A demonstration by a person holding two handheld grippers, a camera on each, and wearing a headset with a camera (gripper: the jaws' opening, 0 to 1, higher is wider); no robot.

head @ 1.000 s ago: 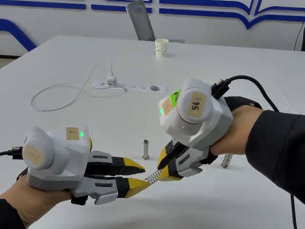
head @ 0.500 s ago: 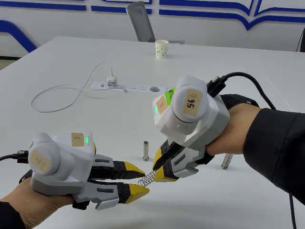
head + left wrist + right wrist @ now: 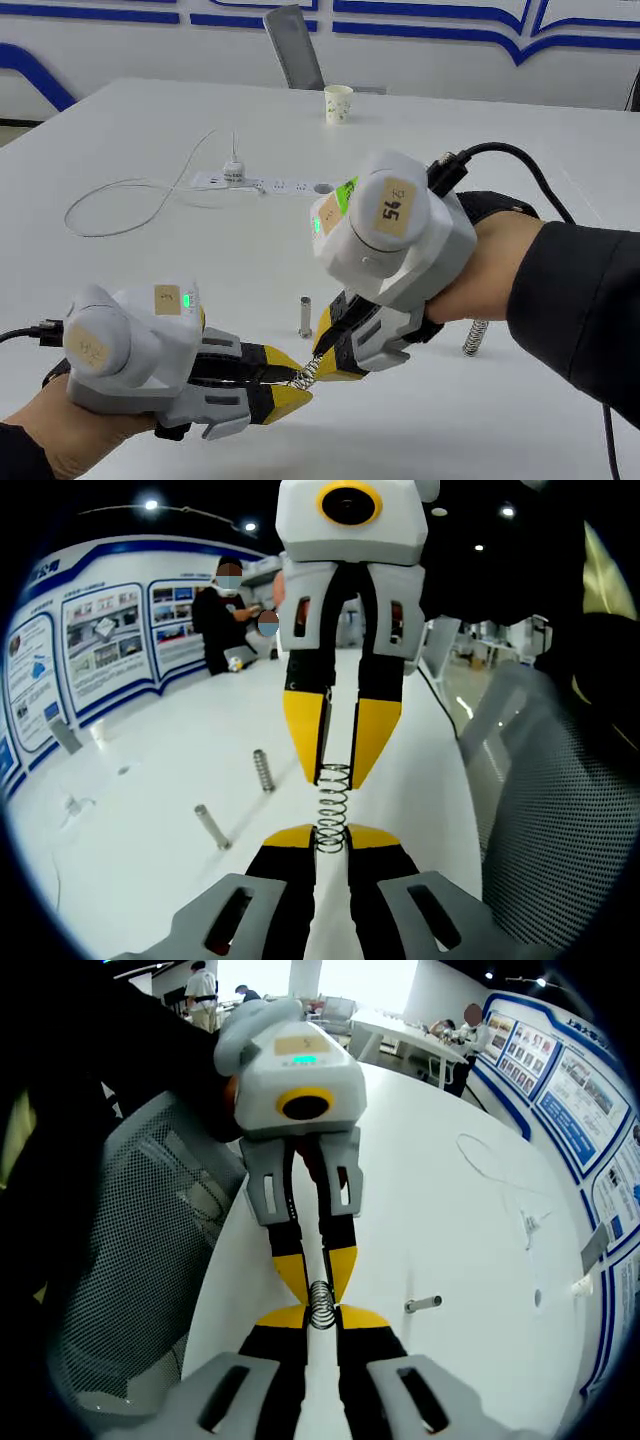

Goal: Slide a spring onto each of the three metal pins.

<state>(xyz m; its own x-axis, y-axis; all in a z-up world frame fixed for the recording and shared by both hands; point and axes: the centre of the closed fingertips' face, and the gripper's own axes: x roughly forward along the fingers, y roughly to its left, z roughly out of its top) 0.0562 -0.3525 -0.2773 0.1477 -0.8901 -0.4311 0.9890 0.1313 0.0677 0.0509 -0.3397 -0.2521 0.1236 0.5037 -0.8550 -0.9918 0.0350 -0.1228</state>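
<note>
Left tool clamped on one end of spring, right tool clamped on the other, above desk.

We've got open bench L of & behind the upright pin, up to the cable loop & power strip. Pin stands just beyond the left gripper & right gripper, whose jaws meet tip to tip on the held spring; no gap there. Loose spring lies R of them. Cup & chair well back.
</note>
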